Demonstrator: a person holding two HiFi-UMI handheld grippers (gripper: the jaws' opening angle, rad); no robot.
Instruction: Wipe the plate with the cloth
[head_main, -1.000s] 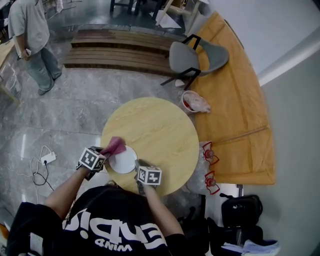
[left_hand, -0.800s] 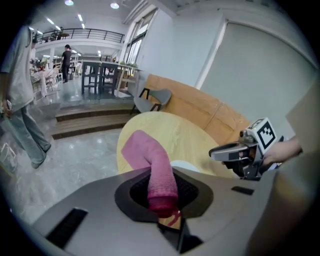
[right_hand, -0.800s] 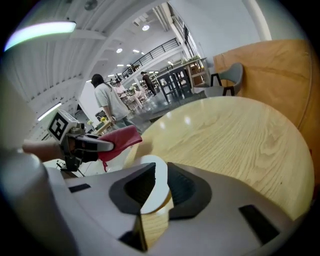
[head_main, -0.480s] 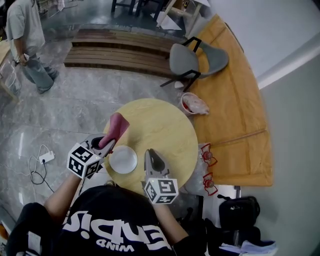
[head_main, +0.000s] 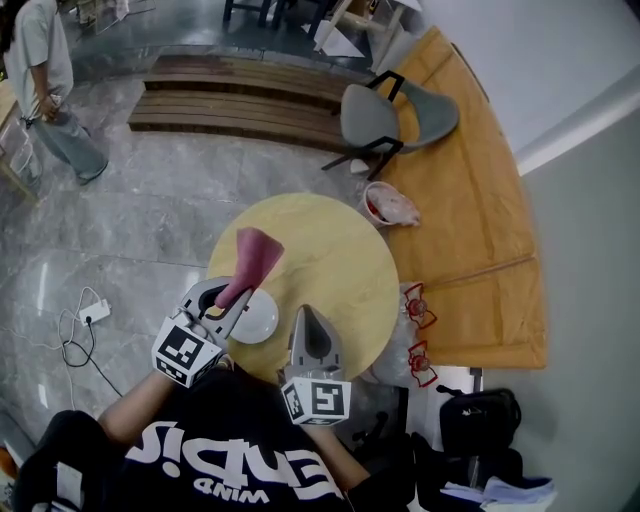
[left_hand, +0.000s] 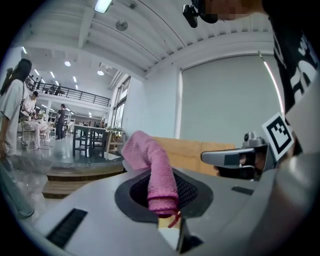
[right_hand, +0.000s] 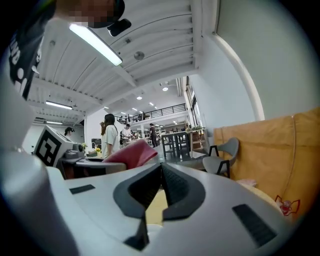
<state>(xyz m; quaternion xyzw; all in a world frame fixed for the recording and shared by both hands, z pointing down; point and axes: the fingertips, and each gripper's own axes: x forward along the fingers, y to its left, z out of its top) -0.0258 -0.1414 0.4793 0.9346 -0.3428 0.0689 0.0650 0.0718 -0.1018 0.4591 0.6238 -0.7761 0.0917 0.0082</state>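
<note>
The round pale-wood surface is carrying the small white round plate at its near edge; above, the left claw is pinching the pink terry cloth, seemingly poised for wiping, while the right claw is hovering clenched, empty

- On the table, by its near left edge: plate.
- Above the left edge, beyond the plate: cloth, in the left tongs.
- Right of the plate, over the near edge: right tongs.
- Beyond the far edge: chair.
</note>
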